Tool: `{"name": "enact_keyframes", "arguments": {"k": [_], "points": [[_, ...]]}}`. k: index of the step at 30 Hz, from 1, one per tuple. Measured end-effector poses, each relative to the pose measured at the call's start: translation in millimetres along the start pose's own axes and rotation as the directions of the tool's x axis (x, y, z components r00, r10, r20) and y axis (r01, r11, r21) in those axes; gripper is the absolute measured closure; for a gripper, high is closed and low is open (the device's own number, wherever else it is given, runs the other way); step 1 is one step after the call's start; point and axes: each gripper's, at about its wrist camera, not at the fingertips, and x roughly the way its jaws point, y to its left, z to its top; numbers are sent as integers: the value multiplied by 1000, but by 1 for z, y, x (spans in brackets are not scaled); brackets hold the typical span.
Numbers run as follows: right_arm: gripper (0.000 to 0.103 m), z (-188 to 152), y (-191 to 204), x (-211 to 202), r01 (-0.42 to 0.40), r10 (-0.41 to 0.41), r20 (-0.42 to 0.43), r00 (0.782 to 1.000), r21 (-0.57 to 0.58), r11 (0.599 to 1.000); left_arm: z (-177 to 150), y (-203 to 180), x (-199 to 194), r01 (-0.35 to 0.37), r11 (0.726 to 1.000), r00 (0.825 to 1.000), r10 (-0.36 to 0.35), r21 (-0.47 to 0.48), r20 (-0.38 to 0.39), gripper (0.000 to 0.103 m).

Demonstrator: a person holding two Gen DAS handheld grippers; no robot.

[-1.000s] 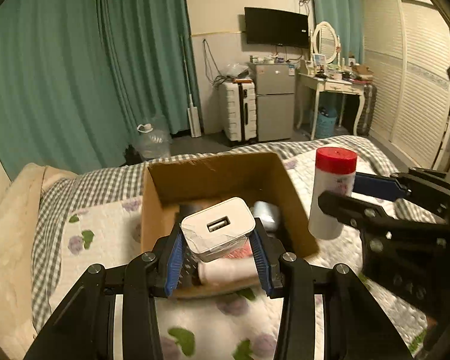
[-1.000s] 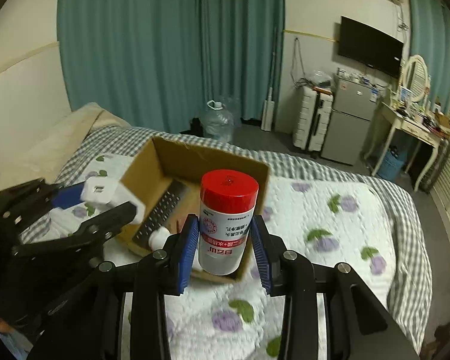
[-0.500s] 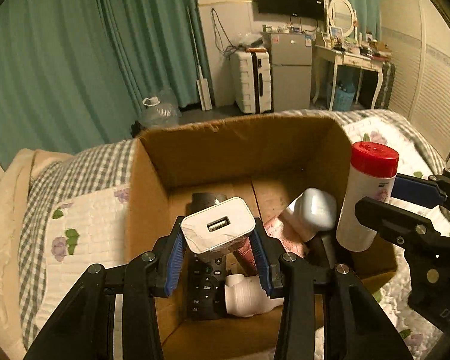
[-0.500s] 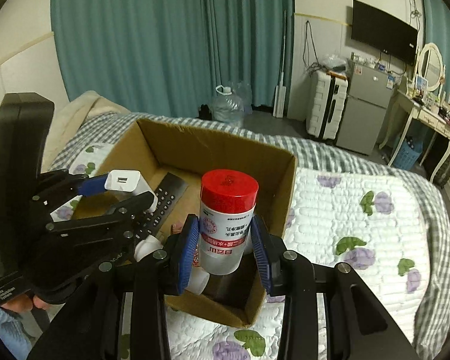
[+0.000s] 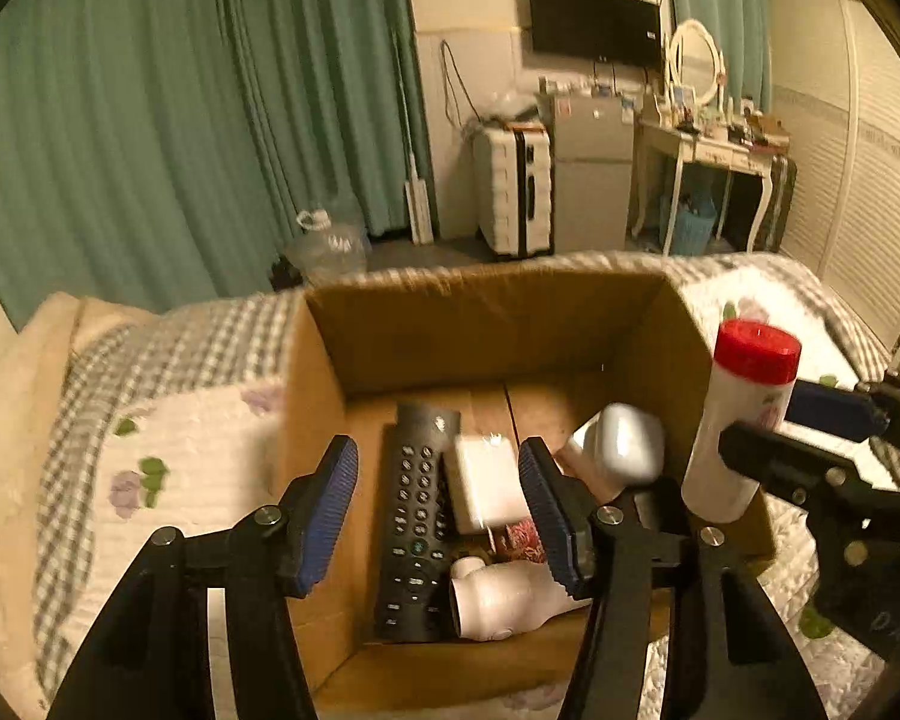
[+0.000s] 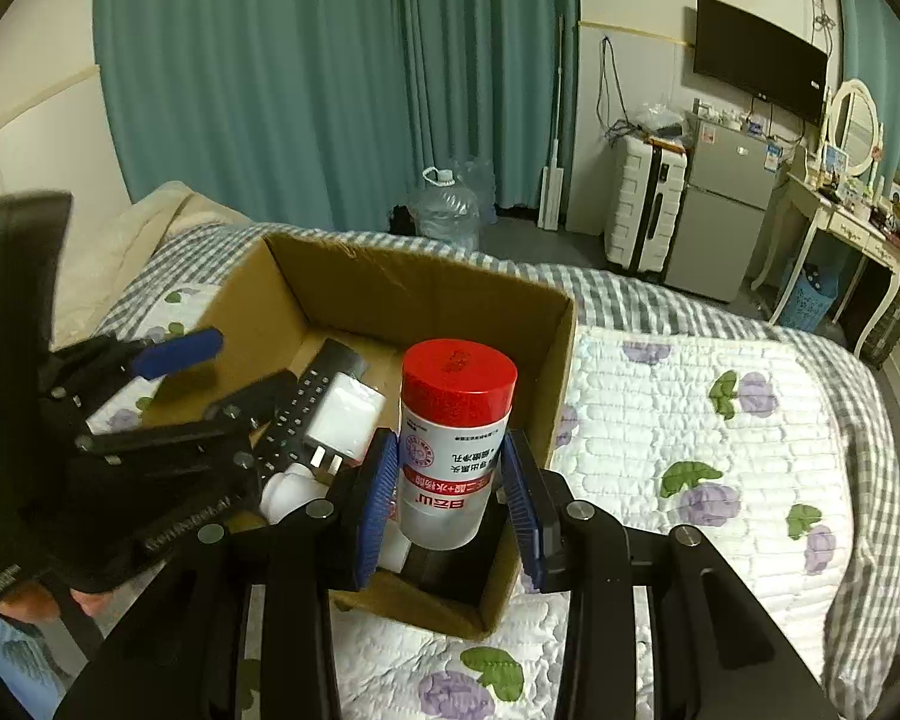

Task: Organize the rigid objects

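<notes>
A cardboard box [image 5: 486, 324] [image 6: 426, 294] sits on the bed. My left gripper [image 5: 438, 504] is open above it; the white USB charger [image 5: 486, 483] [image 6: 342, 414] lies loose in the box beside a black remote [image 5: 414, 516], a white bottle [image 5: 504, 600] and a grey case [image 5: 624, 450]. My right gripper [image 6: 450, 504] is shut on a white bottle with a red cap [image 6: 453, 444] [image 5: 744, 414], held over the box's right near corner.
The bed has a quilted floral cover [image 6: 690, 450] with a checked border. A water jug [image 6: 444, 210], suitcase [image 5: 516, 186], small fridge [image 6: 720, 204] and dressing table [image 5: 708, 150] stand beyond the bed. Green curtains [image 5: 150, 120] hang behind.
My left gripper opened and let the charger drop into the box. My right gripper moved the red-capped bottle further over the box.
</notes>
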Motion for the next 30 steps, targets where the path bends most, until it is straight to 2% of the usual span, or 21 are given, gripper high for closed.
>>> {"name": "enact_keyframes", "arguments": {"k": [6,10,14,20,24,27,30], "points": [[68,13,18,-20,18,-18,3,1000,-53,998,10,18,-37,-35,999,997,37,-38,72,37],[68,23,31,-5,32,-36,-41,999,-103,994,12,31,-43,-58,996,994,63,-65,85,36],[68,29,33,31,11,-24,-116,993,-112,994,11,41,-37,-64,993,994,72,-98,84,36],[67,29,33,83,9,-33,-196,980,-125,992,3,47,-15,-78,993,994,84,-93,64,36],[67,32,33,105,0,-23,-205,978,-111,994,-4,52,-2,-79,991,996,84,-104,42,36],[67,37,36,112,32,-54,-177,983,-124,992,-6,59,5,-63,988,998,66,-140,23,36],[57,41,35,107,42,-57,-150,987,-102,994,-7,62,3,-63,986,997,67,-155,23,36]]}}
